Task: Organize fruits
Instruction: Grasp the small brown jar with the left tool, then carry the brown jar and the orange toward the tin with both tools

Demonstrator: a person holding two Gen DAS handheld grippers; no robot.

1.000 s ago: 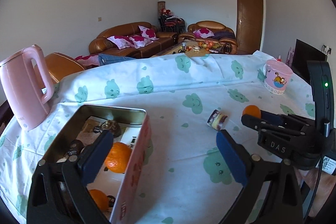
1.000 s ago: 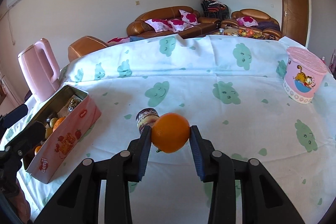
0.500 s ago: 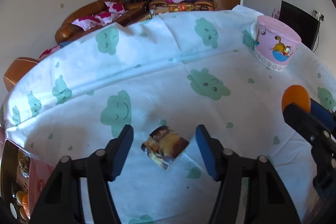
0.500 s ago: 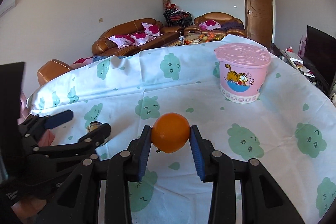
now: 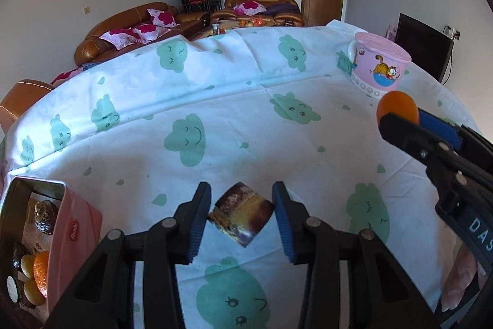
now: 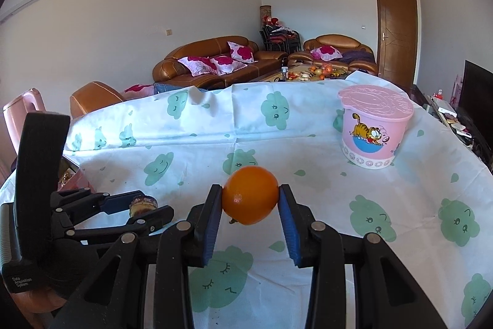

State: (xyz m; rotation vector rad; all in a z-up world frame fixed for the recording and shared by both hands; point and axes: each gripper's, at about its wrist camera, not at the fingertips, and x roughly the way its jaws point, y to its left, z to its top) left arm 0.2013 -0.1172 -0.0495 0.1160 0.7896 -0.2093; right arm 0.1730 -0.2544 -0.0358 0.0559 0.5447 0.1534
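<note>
My pink tin (image 5: 77,224), lower left of the left view, holds fruit. My right gripper (image 6: 250,202) clamps the orange (image 6: 250,195) mid-frame. My left gripper (image 5: 242,205) has been closing around the snack packet (image 5: 242,218) (corners touching both pads).

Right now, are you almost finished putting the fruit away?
Partly. Some oranges and small yellow fruits already sit in the pink tin. The right gripper holds one orange above the tablecloth, not yet put away. The left gripper has just been closing around a small wrapped snack and looks to be gripping it. Both still need a place; the lidded pink tub is untouched.
</note>
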